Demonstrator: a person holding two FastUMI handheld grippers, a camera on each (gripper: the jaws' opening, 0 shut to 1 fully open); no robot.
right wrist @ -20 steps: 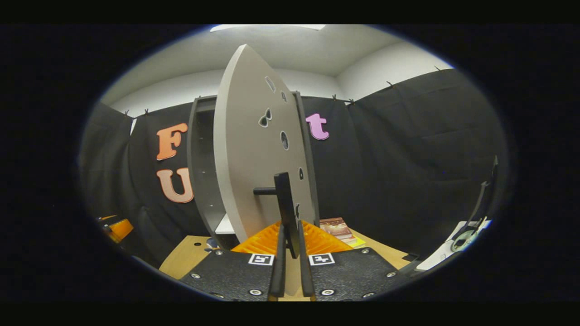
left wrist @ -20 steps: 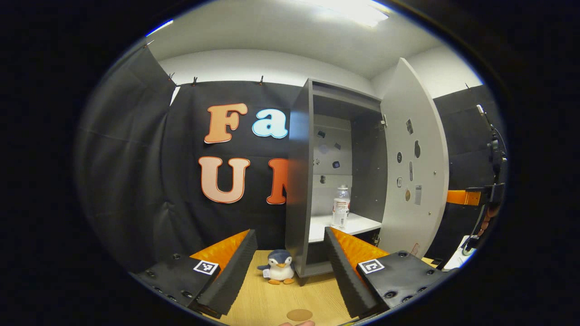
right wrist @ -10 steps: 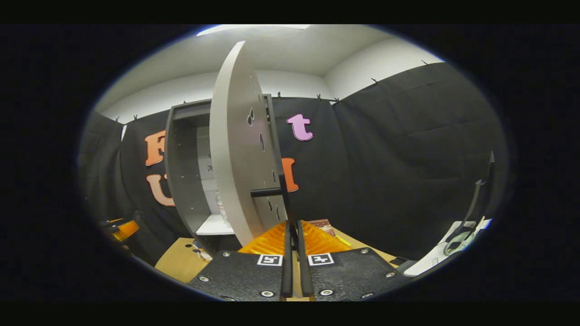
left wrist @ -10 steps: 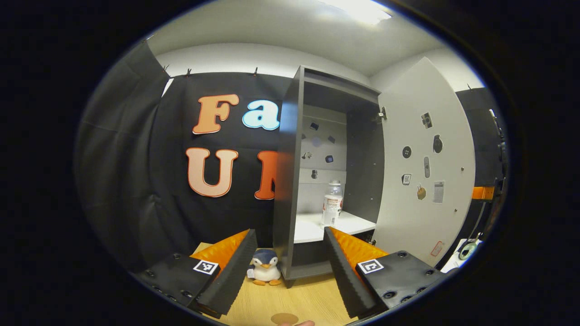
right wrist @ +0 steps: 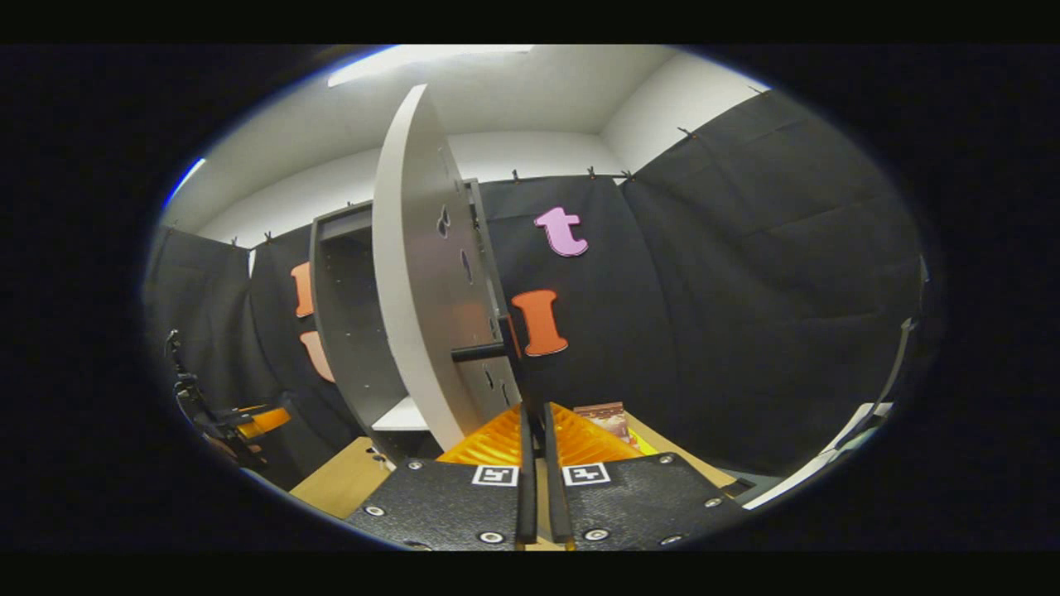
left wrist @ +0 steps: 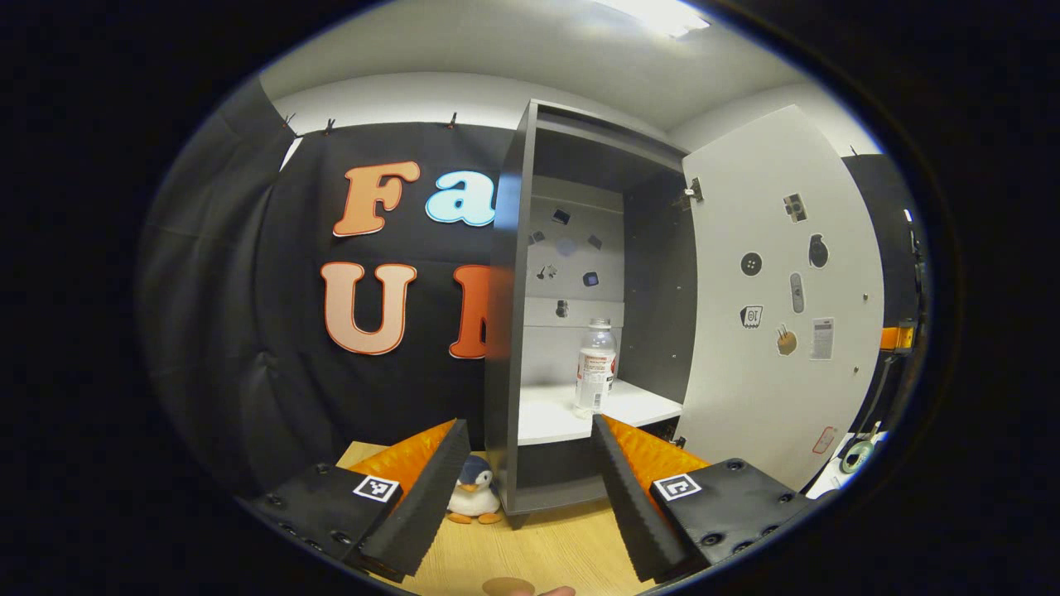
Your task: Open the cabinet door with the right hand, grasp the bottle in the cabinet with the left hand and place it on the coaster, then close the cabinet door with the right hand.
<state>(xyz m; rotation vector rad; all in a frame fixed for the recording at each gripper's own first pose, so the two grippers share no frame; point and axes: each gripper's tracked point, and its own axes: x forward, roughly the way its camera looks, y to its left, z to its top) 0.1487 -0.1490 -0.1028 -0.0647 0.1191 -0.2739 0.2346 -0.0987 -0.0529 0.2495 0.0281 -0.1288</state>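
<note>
My right gripper (right wrist: 537,414) is clamped on the door (right wrist: 414,273) handle (right wrist: 489,350); my left gripper (left wrist: 526,463) is spread, the bottle (left wrist: 596,368) upright on the shelf (left wrist: 555,414) ahead: I'd reach straight, clearing the door edge

Materials and surface finishes in the open cabinet scene.
Cabinet (left wrist: 505,331): matt dark-grey laminate, with a smooth white shelf (left wrist: 580,410); cabinet door (left wrist: 778,273): smooth matt pale board carrying small flat stickers. Bottle (left wrist: 596,368): clear glossy plastic with a paper-like label. Counter (left wrist: 546,550): light wood-grain, satin. Penguin toy (left wrist: 474,490): soft plush cloth. Left gripper (left wrist: 530,497): ribbed inner faces, matt textured plastic housings.
</note>
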